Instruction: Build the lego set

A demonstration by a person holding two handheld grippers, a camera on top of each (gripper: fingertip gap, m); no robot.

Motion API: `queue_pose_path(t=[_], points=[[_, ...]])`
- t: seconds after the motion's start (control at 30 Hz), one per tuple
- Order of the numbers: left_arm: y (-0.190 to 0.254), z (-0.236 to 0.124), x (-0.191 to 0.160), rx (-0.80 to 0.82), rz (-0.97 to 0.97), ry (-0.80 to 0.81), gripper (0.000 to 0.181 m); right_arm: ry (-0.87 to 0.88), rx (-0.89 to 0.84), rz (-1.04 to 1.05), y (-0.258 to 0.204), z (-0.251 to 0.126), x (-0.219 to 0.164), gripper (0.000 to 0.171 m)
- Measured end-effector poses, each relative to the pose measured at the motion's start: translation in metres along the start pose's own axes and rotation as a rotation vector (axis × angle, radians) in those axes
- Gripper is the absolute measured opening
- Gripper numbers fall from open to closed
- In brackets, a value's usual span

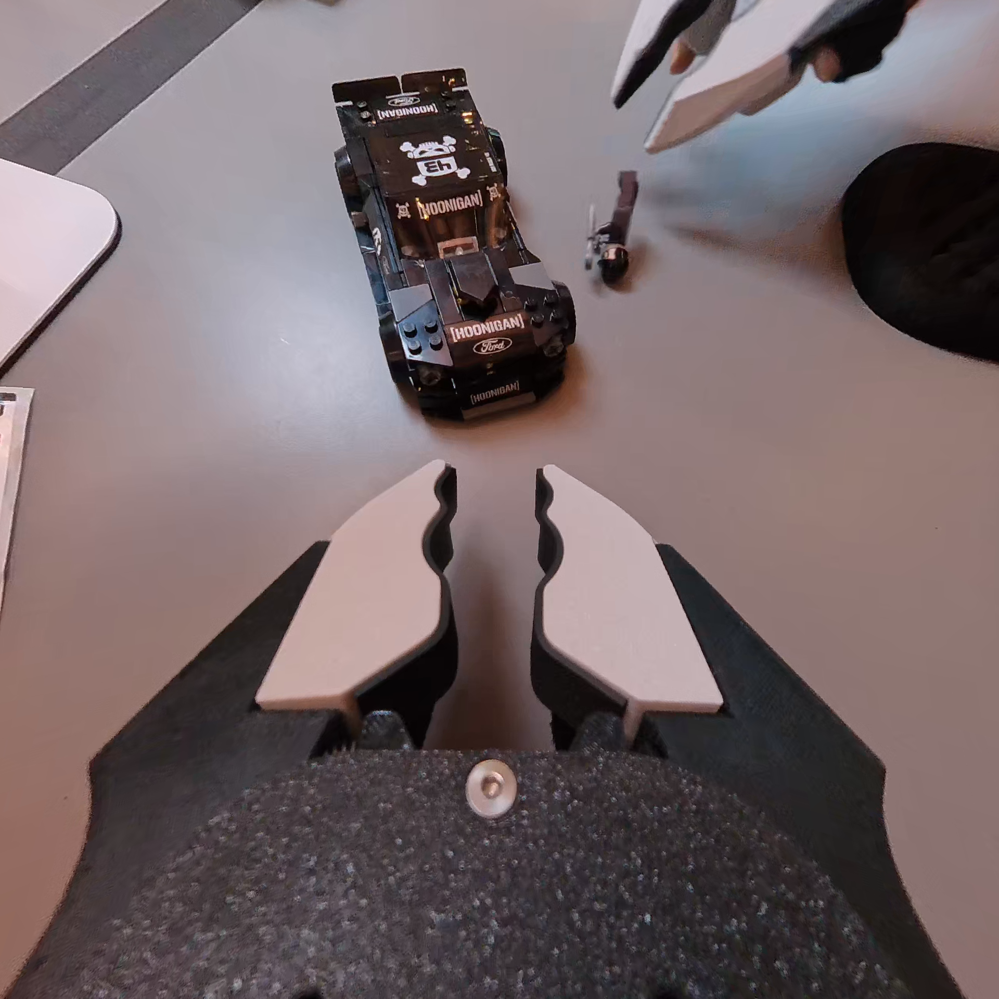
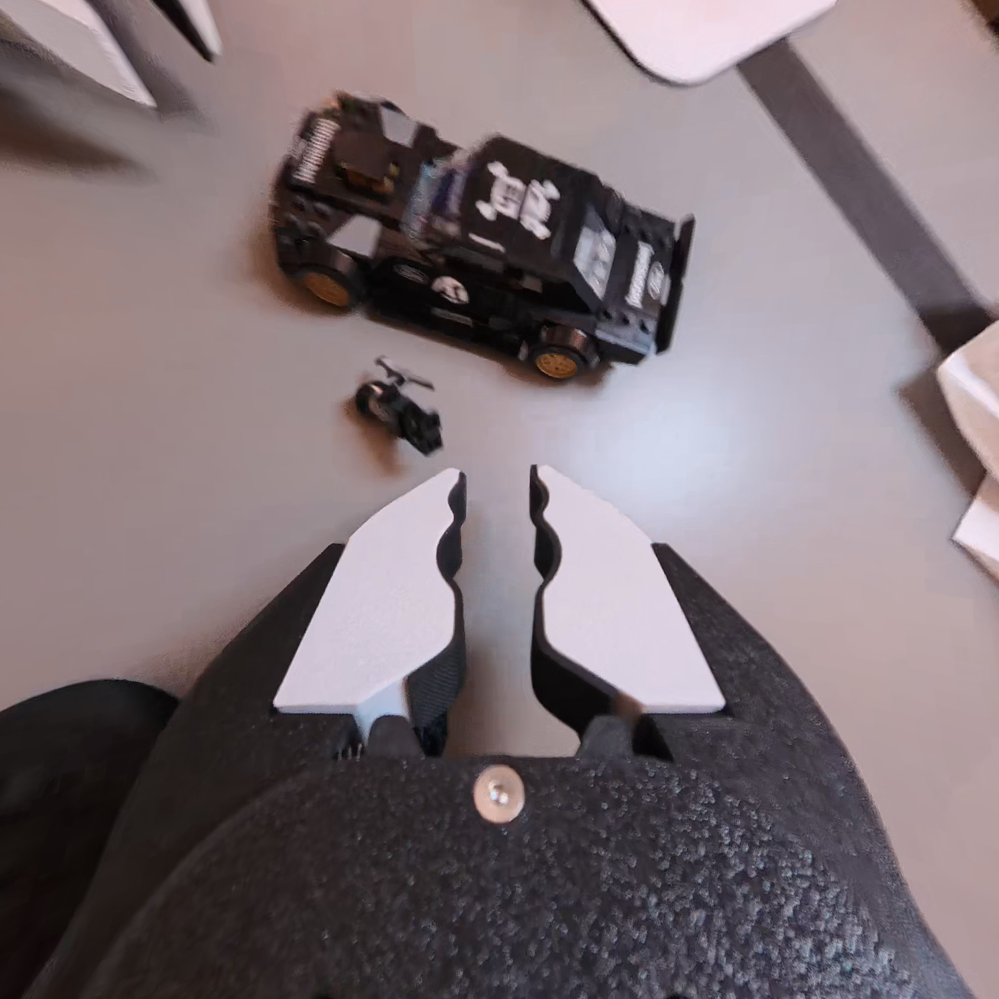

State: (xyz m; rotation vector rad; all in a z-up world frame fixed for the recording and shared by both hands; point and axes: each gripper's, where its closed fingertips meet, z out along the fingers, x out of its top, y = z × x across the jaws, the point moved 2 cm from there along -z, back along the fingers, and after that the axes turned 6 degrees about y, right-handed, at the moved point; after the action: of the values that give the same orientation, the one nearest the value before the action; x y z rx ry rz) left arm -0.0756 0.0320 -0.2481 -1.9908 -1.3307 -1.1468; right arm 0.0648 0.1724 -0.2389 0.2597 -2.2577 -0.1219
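Surface: a plain matte grey tabletop (image 1: 703, 486), with a darker grey strip (image 1: 130, 70) running diagonally across the upper left of the left wrist view.

Car: a black brick-built toy car with white printed stickers (image 1: 454, 254) stands on its wheels in the upper middle of the left wrist view, nose toward the camera; in the right wrist view it sits at upper centre, seen from the side, gold wheel hubs showing (this view is motion-blurred).

Loose part: a small black brick sub-assembly with a thin grey bar and a round black end (image 1: 611, 238) lies on the table just beside the car, apart from it; in the right wrist view it is left of centre, just beyond the fingertips.

Left gripper: (image 1: 496, 481) lower middle of its own view, white-faced fingers spread with bare table between them, holding nothing, short of the car's nose.

Right gripper: (image 2: 496, 481) fingers likewise parted and empty, near the loose part but not touching it; it also shows blurred at the upper right of the left wrist view.

Edges: a pale rounded-corner slab (image 1: 48, 243) at the left; a black rounded object (image 1: 930, 248) at the right.
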Motion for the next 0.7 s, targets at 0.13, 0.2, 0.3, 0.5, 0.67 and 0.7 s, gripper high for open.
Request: queue_pose_path(t=[0.13,0.2,0.3,0.5,0.67,0.7], points=[[0.0,0.001,-0.001,-0.005,-0.002,-0.005,0.028,-0.012,-0.074,-0.263,-0.037,0.004,0.015,0.028],[0.001,0.0,-0.001,-0.004,0.002,-0.005,0.028,-0.072,-0.074,-0.328,-0.049,0.006,0.014,0.028],[0.002,-0.001,0.0,-0.001,0.012,-0.003,0.027,-0.132,-0.041,-0.325,-0.058,0.006,0.01,0.029],[0.005,0.0,0.0,-0.017,0.016,-0.007,0.027,-0.142,0.109,-0.234,-0.061,0.001,0.018,0.029],[0.008,0.001,-0.002,-0.025,0.032,-0.022,0.027,-0.26,0.351,-0.076,-0.048,0.017,0.014,0.027],[0.008,0.001,-0.002,-0.024,0.034,-0.024,0.027,-0.287,0.39,-0.048,-0.049,0.02,0.014,0.027]])
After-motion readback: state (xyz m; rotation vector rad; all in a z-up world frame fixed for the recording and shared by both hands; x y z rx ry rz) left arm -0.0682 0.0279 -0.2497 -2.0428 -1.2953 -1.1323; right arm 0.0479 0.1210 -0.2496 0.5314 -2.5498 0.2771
